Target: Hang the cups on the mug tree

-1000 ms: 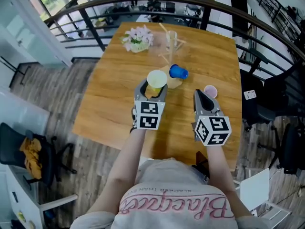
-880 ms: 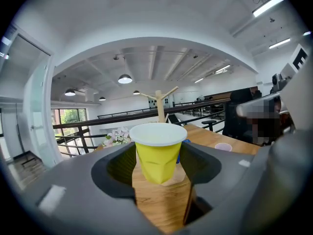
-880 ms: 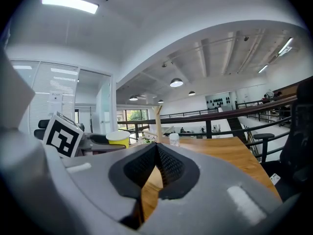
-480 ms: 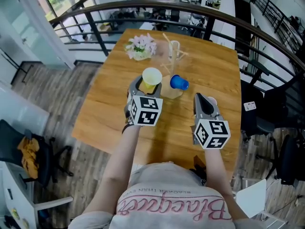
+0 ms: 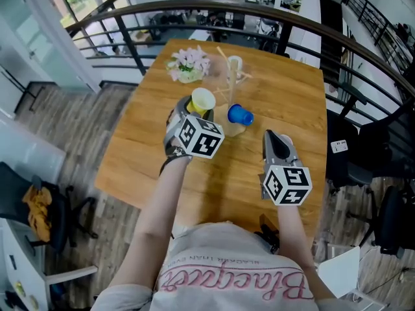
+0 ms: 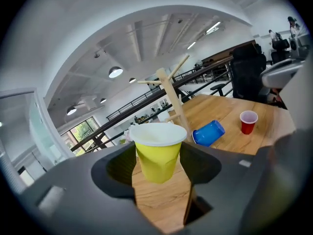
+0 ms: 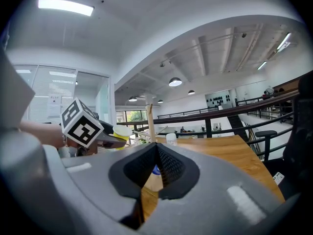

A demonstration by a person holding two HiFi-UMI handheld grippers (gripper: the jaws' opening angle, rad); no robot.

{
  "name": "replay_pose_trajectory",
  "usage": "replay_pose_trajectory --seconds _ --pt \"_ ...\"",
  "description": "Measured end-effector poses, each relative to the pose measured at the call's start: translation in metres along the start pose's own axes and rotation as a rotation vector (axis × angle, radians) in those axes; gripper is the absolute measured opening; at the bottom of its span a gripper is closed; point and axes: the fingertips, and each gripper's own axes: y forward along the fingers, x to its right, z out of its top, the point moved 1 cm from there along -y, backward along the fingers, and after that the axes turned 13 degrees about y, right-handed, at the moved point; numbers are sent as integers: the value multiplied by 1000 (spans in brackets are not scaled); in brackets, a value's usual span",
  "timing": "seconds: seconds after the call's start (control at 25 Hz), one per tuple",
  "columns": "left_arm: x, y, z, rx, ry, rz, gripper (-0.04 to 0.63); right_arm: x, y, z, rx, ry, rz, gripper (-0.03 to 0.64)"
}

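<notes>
The left gripper, clamped on the yellow cup, has carried it farther and tilted it just left of the mug tree, nearly ready to hang; the right gripper idles, pinched shut.

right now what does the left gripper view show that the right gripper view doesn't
Only the left gripper view: the red cup standing upright on the table, and the left gripper with its jaws gripping the yellow cup, seen head-on. Only the right gripper view: the right gripper with its jaws closed together and nothing between them, and the left gripper's marker cube from the side. Both: the yellow cup, the wooden mug tree and the table.
</notes>
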Motion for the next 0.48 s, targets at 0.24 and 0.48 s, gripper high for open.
replay_pose_trajectory --seconds 0.24,0.48 --pt "6 24 -7 -117 144 -26 295 6 1 -9 -16 17 -4 2" --pt "4 32 10 -131 326 -7 295 14 0 -11 -15 44 -15 2"
